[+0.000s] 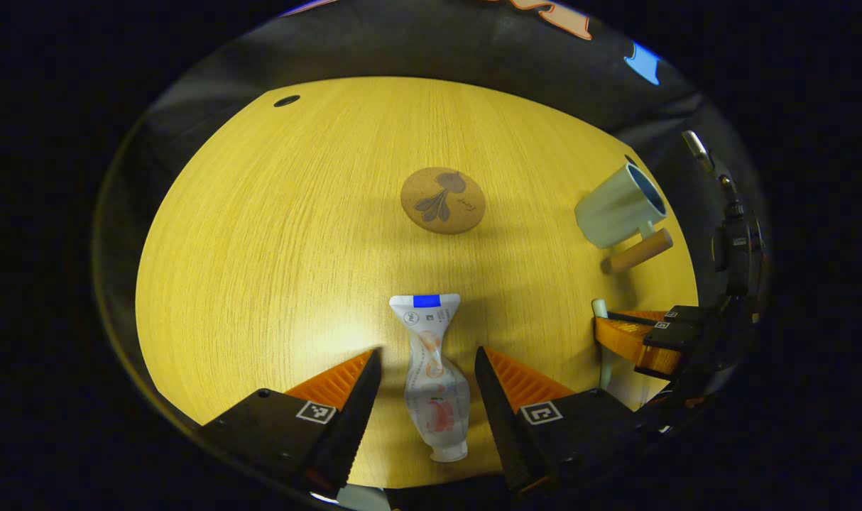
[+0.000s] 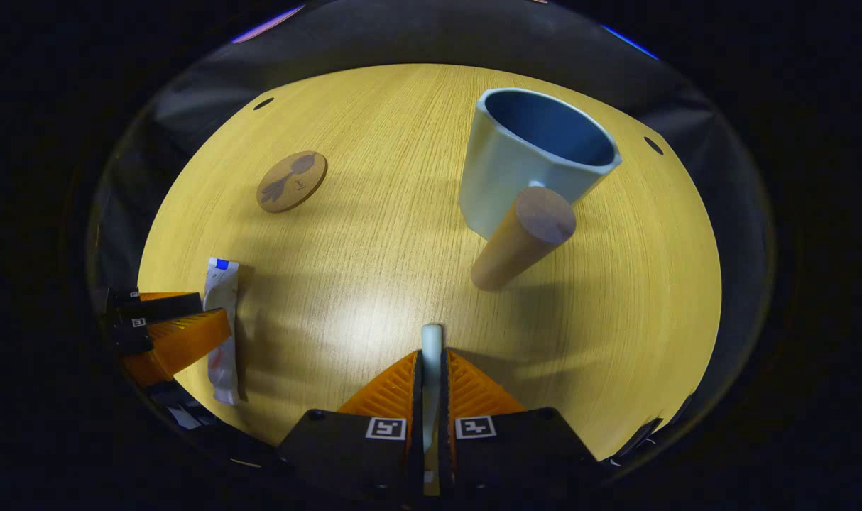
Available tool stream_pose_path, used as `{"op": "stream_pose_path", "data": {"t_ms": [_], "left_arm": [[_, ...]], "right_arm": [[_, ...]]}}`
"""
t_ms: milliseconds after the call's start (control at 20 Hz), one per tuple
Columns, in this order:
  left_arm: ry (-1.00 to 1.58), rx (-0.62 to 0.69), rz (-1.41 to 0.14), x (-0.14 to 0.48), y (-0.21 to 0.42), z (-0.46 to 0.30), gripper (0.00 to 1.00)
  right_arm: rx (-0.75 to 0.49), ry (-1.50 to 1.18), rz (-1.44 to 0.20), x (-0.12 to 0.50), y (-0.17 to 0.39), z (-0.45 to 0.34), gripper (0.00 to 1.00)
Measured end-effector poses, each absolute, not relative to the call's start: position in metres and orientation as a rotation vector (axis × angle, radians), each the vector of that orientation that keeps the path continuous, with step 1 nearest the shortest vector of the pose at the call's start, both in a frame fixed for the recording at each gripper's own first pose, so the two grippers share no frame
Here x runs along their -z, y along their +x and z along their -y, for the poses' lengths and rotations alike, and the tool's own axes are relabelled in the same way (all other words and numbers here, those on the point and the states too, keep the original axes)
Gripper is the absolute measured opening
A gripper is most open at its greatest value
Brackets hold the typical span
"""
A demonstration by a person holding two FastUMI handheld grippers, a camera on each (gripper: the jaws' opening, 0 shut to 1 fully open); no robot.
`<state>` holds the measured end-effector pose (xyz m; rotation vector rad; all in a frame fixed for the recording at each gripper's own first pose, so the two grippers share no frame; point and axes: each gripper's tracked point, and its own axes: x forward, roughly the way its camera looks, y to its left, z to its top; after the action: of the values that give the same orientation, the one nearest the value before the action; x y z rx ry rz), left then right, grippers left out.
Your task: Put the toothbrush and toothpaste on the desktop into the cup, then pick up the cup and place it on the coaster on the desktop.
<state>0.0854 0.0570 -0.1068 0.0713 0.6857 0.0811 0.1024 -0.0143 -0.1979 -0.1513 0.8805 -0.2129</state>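
Left tongs (image 1: 427,369) spread wide around the toothpaste (image 1: 434,376) at lower centre; right tongs (image 2: 431,369) clenched on the toothbrush (image 2: 431,341), cup (image 2: 523,170) upper right.

A pale wood-grain tabletop (image 1: 275,234) spreads under a bright glare patch. Small dark round holes (image 2: 263,103) sit near its far corners. Behind it hangs the booth's black cloth wall (image 1: 417,42).

Pale green cup (image 2: 516,167) with blue inside, white toothpaste (image 1: 431,369), perhaps cork-brown coaster (image 1: 442,200)
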Motion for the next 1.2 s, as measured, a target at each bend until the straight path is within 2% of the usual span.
{"op": "stream_pose_path", "data": {"t_ms": [50, 100, 300, 350, 400, 500, 750, 800, 950, 1200], "left_arm": [[0.073, -0.084, -0.697, 0.107, 0.086, -0.057, 0.77], [0.076, -0.085, -0.706, 0.108, 0.088, -0.058, 0.71], [0.097, -0.088, -0.747, 0.111, 0.094, -0.059, 0.68], [0.095, -0.089, -0.756, 0.112, 0.096, -0.059, 0.63], [0.097, -0.084, -0.761, 0.113, 0.099, -0.055, 0.49], [0.125, -0.078, -0.763, 0.113, 0.102, -0.057, 0.35], [0.100, -0.099, -0.745, 0.110, 0.107, -0.062, 0.25], [0.075, -0.101, -0.738, 0.109, 0.105, -0.061, 0.19], [0.019, -0.083, -0.704, 0.109, 0.105, -0.059, 0.17], [-0.139, -0.012, -0.629, 0.105, 0.105, -0.052, 0.06]], "right_arm": [[0.211, -0.154, -0.880, 0.197, 0.103, 0.014, 0.12], [0.211, -0.158, -0.878, 0.197, 0.103, 0.014, 0.12], [0.209, -0.179, -0.869, 0.196, 0.103, 0.014, 0.11], [0.207, -0.181, -0.869, 0.195, 0.103, 0.014, 0.11], [0.205, -0.183, -0.868, 0.197, 0.103, 0.015, 0.11], [0.199, -0.187, -0.868, 0.196, 0.103, 0.015, 0.11], [0.211, -0.182, -0.860, 0.196, 0.104, 0.014, 0.11], [0.211, -0.185, -0.853, 0.196, 0.104, 0.015, 0.11], [0.197, -0.193, -0.815, 0.195, 0.103, 0.015, 0.11], [0.129, -0.148, -0.782, 0.196, 0.103, 0.012, 0.04]]}}
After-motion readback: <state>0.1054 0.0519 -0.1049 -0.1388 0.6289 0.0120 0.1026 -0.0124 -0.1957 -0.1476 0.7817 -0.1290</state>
